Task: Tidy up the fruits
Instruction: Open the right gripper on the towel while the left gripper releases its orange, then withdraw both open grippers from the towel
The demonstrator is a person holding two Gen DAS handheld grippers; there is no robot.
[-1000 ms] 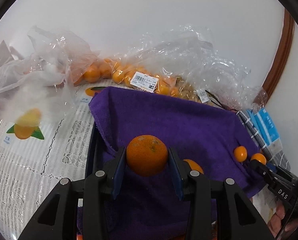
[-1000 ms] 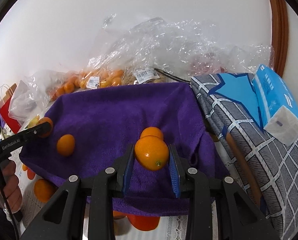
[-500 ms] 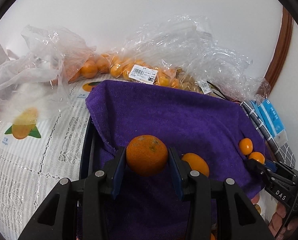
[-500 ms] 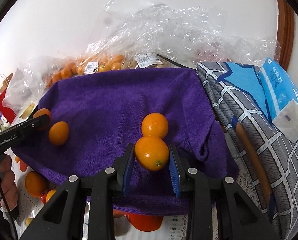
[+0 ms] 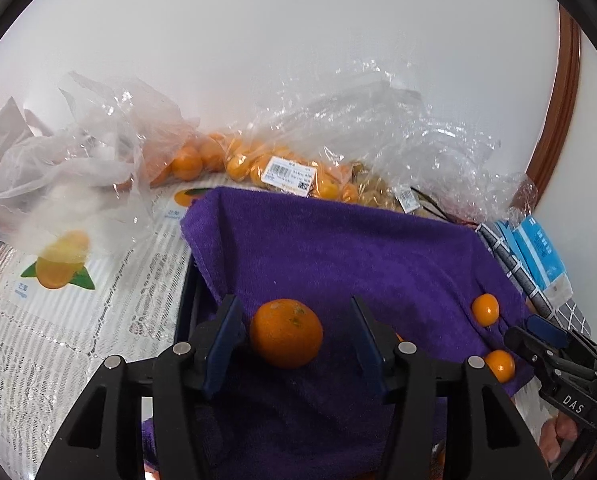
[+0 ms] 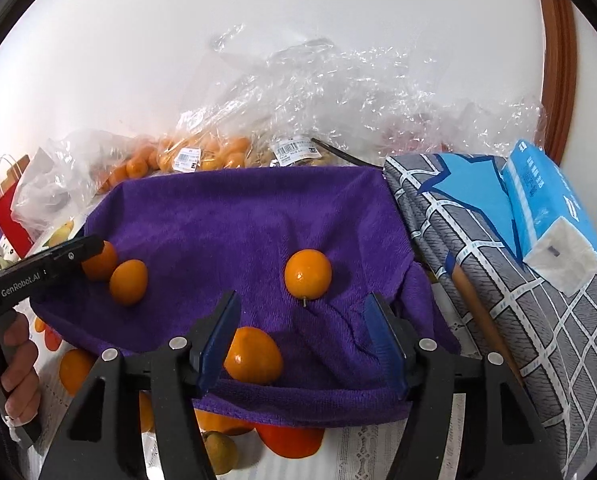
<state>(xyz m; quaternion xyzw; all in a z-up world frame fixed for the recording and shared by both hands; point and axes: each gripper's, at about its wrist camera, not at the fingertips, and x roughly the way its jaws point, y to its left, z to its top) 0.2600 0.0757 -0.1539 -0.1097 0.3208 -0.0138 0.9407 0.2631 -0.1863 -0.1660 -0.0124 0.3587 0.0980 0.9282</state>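
Note:
A purple towel (image 5: 358, 248) (image 6: 234, 216) lies over a dark tray. My left gripper (image 5: 294, 334) is open, with an orange (image 5: 286, 333) resting on the towel between its fingers. My right gripper (image 6: 304, 334) is open; a small orange (image 6: 252, 356) lies on the towel by its left finger and another (image 6: 308, 274) sits just ahead. Two more oranges (image 6: 128, 276) lie at the towel's left side, beside the left gripper's tip (image 6: 78, 250). In the left wrist view two small oranges (image 5: 485, 309) sit at the towel's right edge.
Clear plastic bags of small oranges (image 5: 258, 168) (image 6: 202, 156) lie behind the towel against the white wall. A grey checked cushion (image 6: 498, 280) with a blue tissue pack (image 6: 546, 200) is at the right. Loose fruit (image 6: 290, 440) lies on the lace tablecloth (image 5: 58, 320) under the towel's front edge.
Both grippers have opened and let go of their oranges, which now rest on the towel. The right one's orange has rolled to its left finger.

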